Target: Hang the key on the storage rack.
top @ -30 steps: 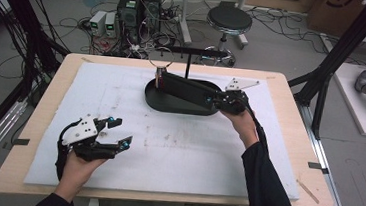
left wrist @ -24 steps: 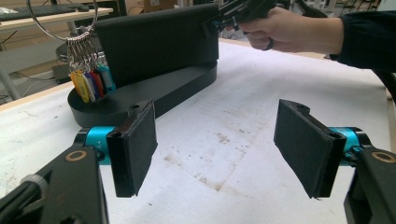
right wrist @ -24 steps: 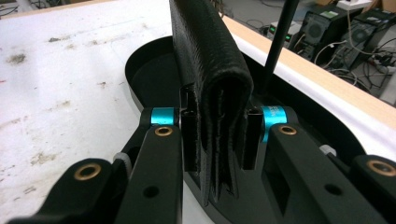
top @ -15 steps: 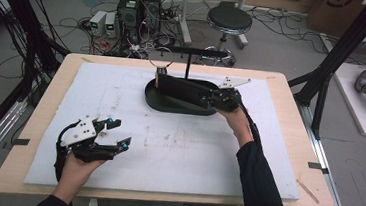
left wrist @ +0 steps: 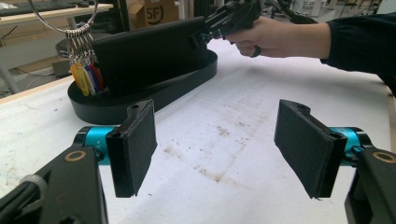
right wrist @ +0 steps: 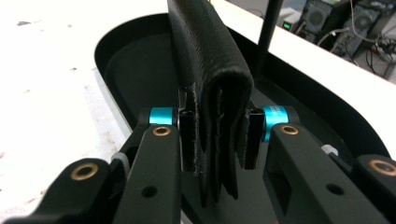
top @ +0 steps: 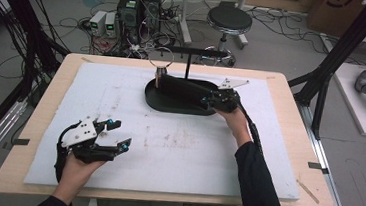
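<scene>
At the left of the table my left gripper rests low over the white foam mat, near the front edge, with its jaws wide apart and nothing between them. From its own view the two flat black pads stand well apart over bare, scuffed mat, pointing toward the tray. I judge that it is best kept parked there, clear of the work, unless the wallet needs a second grip.

Moving right, the oval black tray sits in the far middle of the mat, with a thin black T-shaped stand rising behind it. At the tray's left end a large metal key ring with coloured plastic tags hangs at the end of the black folded leather wallet, which stands on edge along the tray.

At the right end of that wallet is my right gripper, clamped on it: in the right gripper view the jaws press both faces of the folded edge, the layered leather squeezed between them. The bite looks shallow and sits near one end, so the long body and the keys will probably lever against it. To do this well, I judge I should keep the squeeze firm, lift straight and slowly so the far end clears the tray rim, and avoid twisting my wrist, since the swinging ring could drag the wallet out of the pads.
</scene>
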The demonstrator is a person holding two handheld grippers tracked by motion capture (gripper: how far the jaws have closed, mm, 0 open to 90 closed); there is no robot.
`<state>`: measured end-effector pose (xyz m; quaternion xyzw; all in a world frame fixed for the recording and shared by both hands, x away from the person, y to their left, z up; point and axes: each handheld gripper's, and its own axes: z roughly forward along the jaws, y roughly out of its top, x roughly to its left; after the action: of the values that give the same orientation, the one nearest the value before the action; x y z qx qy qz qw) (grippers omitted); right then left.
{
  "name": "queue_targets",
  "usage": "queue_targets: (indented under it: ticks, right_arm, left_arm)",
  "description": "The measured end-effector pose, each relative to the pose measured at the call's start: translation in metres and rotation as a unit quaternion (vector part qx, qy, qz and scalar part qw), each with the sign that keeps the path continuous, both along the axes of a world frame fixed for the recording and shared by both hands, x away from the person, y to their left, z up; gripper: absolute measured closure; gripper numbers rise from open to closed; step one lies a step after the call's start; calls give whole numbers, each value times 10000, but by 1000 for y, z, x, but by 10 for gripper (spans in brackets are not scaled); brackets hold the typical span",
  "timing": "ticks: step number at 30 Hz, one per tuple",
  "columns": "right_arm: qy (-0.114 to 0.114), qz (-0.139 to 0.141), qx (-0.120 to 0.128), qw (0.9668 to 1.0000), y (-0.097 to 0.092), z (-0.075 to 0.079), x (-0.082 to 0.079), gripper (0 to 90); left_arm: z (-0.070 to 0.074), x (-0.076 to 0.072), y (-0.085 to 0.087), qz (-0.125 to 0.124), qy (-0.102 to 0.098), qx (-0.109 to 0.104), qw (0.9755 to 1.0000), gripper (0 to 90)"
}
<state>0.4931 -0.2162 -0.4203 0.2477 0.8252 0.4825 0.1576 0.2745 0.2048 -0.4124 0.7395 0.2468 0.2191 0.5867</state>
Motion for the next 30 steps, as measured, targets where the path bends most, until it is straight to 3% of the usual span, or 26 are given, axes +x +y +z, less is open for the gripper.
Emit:
queue_targets:
  ticks: [10,15,19,24,30]
  right_arm:
    - [251,-185,-174,9994,-2,-3,1,703]
    - [200,-257,-109,9994,-2,0,-1,643]
    - [110,-364,-187,9991,-2,6,-5,540]
    - [201,-579,-41,9981,-13,21,-14,409]
    - [22,-691,373,9969,-40,43,-39,365]
  left_arm:
    - [-1,0,-2,-46,9,54,10000,295]
    - [-2,2,-3,-43,31,72,10000,295]
    - [-3,4,-1,0,49,90,9999,295]
    - [-3,9,0,94,76,84,9999,296]
    - [-4,15,1,204,113,99,9997,295]
